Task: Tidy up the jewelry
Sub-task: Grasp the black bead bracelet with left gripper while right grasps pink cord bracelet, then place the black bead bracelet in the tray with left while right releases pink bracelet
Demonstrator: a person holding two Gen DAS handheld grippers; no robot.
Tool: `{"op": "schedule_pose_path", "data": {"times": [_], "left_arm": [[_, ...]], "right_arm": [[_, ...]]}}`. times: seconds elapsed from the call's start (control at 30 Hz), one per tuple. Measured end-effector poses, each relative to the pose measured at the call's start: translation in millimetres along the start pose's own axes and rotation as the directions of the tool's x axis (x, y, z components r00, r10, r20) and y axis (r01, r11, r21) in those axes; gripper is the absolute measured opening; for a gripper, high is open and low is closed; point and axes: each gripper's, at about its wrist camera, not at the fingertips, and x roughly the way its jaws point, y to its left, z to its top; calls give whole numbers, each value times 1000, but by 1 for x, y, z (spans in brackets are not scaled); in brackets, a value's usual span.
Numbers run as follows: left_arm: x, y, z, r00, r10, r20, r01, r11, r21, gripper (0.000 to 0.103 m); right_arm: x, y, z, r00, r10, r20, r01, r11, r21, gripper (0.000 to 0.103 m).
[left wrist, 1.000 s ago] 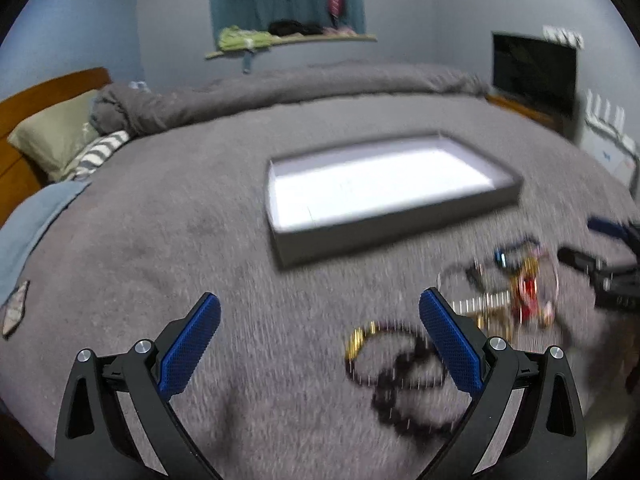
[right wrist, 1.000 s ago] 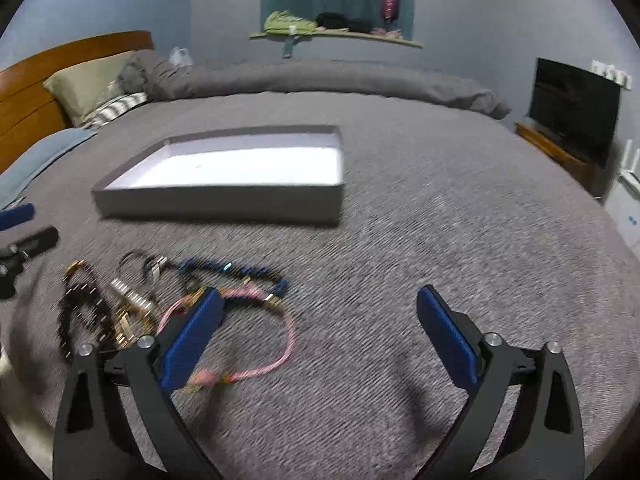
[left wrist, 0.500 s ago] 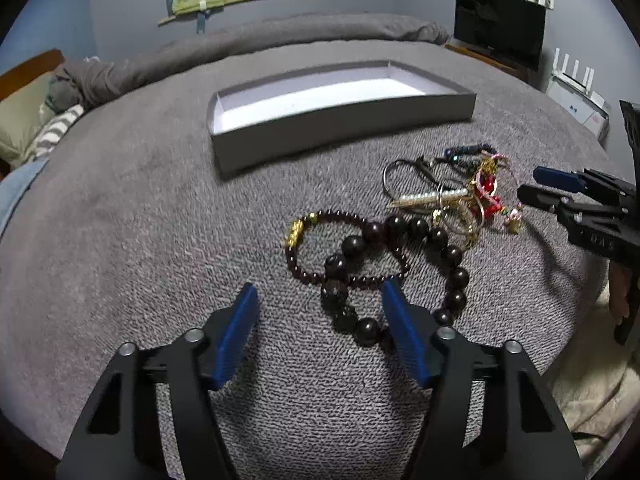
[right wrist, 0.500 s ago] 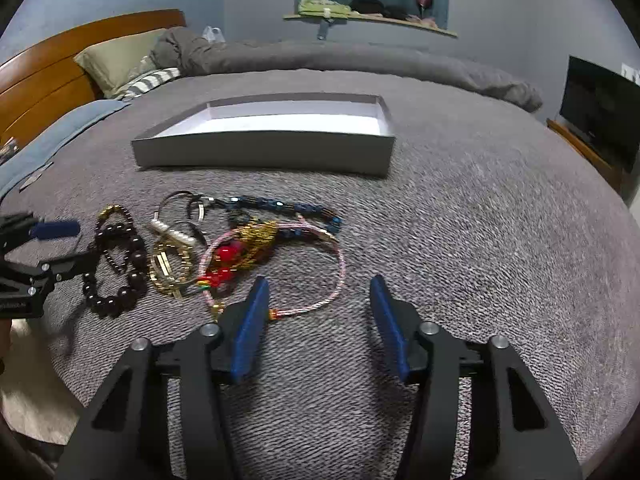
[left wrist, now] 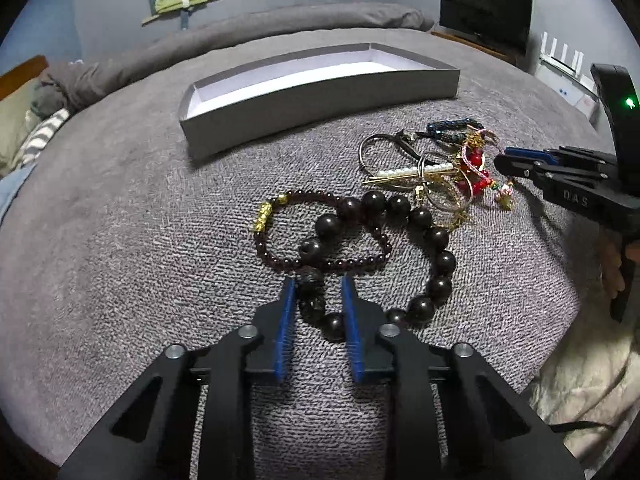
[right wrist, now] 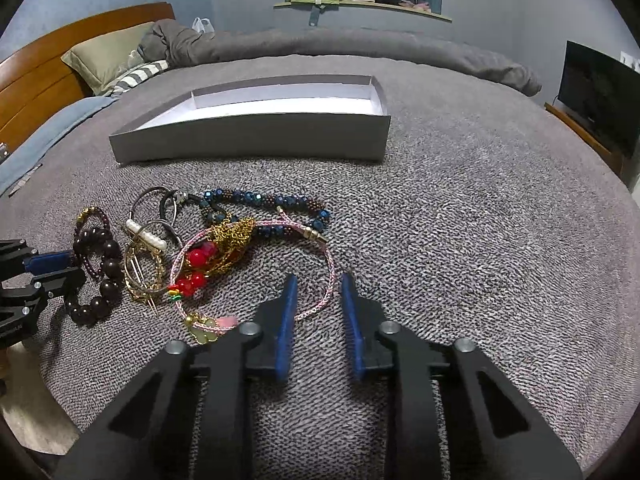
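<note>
A tangle of jewelry lies on the grey bed, near side of an empty grey box; nothing appears sorted yet. The pile's long axis runs left to right, roughly parallel to the box. The left tongs, jaws just closing, straddle the large dark bead bracelet, apparently gripping it. The right tongs, also just closing, flank the pink cord bracelet; whether they pinch it cannot be told.

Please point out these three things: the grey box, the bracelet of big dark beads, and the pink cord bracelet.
grey box [right wrist: 256, 144]: right wrist view, front wall.
bracelet of big dark beads [left wrist: 445, 261]: left wrist view, one bead.
pink cord bracelet [right wrist: 330, 272]: right wrist view, right curve.
</note>
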Motion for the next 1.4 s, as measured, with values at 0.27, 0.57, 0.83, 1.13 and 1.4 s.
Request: {"op": "schedule_pose_path", "data": {"times": [0.27, 0.57, 0.83, 1.13, 1.4], "left_arm": [[-29, 6, 7, 998, 12, 67, -12, 1000, -4, 14], [-62, 11, 45, 983, 39, 179, -40, 999, 2, 14], [-74, 23, 66, 975, 33, 222, -31, 999, -12, 14], [-84, 36, 115, 952, 45, 303, -45, 999, -8, 14], [-53, 51, 172, 946, 37, 321, -18, 998, -60, 14]], "right_arm": [[-22, -3, 11, 997, 10, 81, -11, 1000, 11, 3], [-57, -1, 41, 980, -1, 197, 7, 1000, -27, 3], [-86, 7, 70, 959, -1, 284, 16, 999, -51, 3], [-101, 7, 115, 928, -12, 372, 34, 998, -54, 3], [-67, 2, 157, 929, -18, 369, 21, 1000, -5, 3]]}}
